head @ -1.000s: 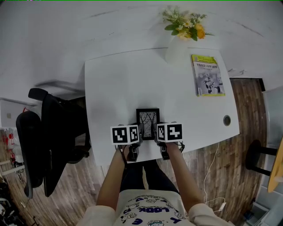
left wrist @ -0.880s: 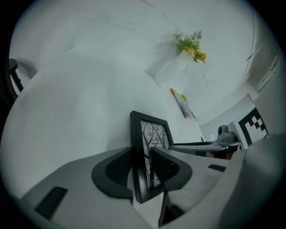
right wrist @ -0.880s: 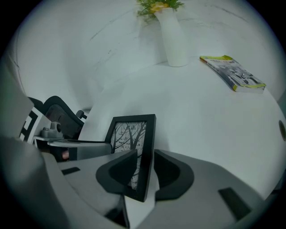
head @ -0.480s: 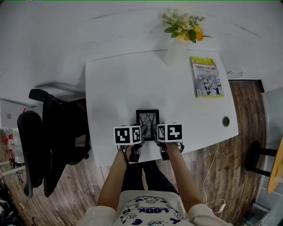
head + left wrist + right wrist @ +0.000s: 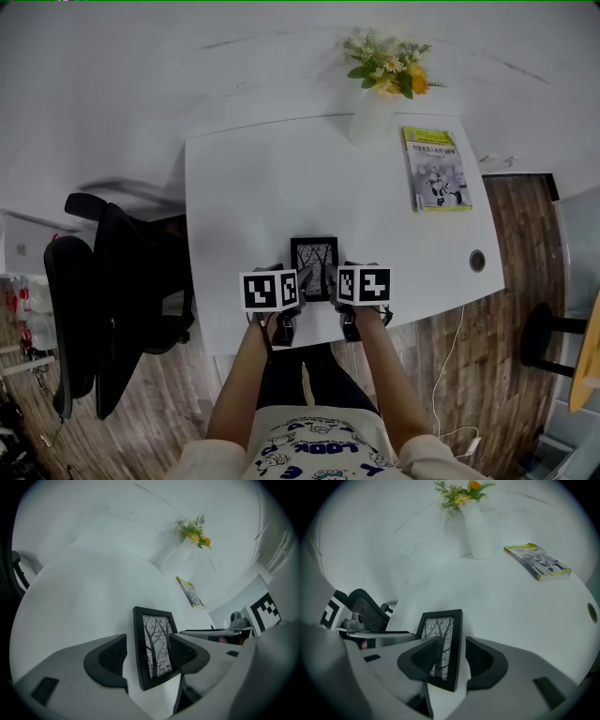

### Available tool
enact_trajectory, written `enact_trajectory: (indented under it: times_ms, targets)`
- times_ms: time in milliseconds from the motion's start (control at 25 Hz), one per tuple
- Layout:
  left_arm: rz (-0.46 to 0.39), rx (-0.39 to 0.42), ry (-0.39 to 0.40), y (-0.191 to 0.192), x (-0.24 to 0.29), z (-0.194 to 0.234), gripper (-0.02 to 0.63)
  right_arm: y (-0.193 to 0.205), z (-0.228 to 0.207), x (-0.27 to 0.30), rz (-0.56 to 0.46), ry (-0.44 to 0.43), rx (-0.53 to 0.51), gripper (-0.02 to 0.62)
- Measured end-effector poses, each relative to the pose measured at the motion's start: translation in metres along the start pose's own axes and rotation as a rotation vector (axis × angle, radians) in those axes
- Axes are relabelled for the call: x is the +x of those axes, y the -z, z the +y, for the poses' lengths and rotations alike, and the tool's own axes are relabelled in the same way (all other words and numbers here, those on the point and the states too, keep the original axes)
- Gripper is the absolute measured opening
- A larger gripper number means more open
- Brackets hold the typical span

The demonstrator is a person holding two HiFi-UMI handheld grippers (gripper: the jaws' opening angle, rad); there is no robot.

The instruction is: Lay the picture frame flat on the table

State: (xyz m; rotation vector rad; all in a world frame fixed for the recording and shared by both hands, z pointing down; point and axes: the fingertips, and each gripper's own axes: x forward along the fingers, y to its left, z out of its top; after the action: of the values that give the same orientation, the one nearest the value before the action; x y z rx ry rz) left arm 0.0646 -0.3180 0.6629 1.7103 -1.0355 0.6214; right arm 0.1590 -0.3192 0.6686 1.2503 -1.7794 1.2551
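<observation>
Meanwhile, little has shifted in the last second: the left gripper (image 5: 292, 277) has edged slightly closer to the picture frame (image 5: 313, 267), and the right gripper has held its place. By my reading the approach is finished, but the lowering has not begun.

The frame sits near the front edge of the white counter (image 5: 281, 187), between the two grippers. It faces the person and shows its tree print. Both gripper views suggest it is propped and leaning back rather than lying flat, though the head view cannot settle that.

The left gripper's fingers (image 5: 110, 656) are spread wide and straddle the frame's left border. White counter shows between the outer finger and the border, and the inner finger crosses in front of the print.

The right gripper (image 5: 339, 277) mirrors this on the right border, fingers parted, with a clear gap on the outer side. Neither gripper clamps anything; whether the inner fingers brush the glass I cannot tell.

A vase of flowers (image 5: 370, 117) and a book (image 5: 436, 169) stand well apart at the far right.
</observation>
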Motion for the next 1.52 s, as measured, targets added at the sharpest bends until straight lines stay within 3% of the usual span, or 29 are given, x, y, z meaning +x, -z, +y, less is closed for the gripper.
enact_trajectory:
  times_ms: [280,600,760,1080,1520]
  targets:
    - [-0.205,0.127,-0.042,-0.053,-0.046,-0.017,0.257,-0.049,0.016,-0.045,-0.243,-0.023,-0.050,0.170]
    - [-0.520,0.374,-0.146,-0.120,-0.134,-0.058,0.096,-0.115,0.051,-0.148,-0.634,0.029,-0.250,0.096]
    - [-0.653,0.456,-0.153,-0.141,-0.181,-0.082,0.068,-0.133,0.065,-0.199,-0.777,0.060,-0.318,0.071]
    - [-0.850,0.575,-0.202,-0.161,-0.260,-0.118,0.040,-0.148,0.095,-0.270,-0.978,0.080,-0.390,0.054]
    - [-0.956,0.599,-0.219,-0.159,-0.299,-0.132,0.035,-0.146,0.103,-0.311,-1.079,0.095,-0.388,0.038]
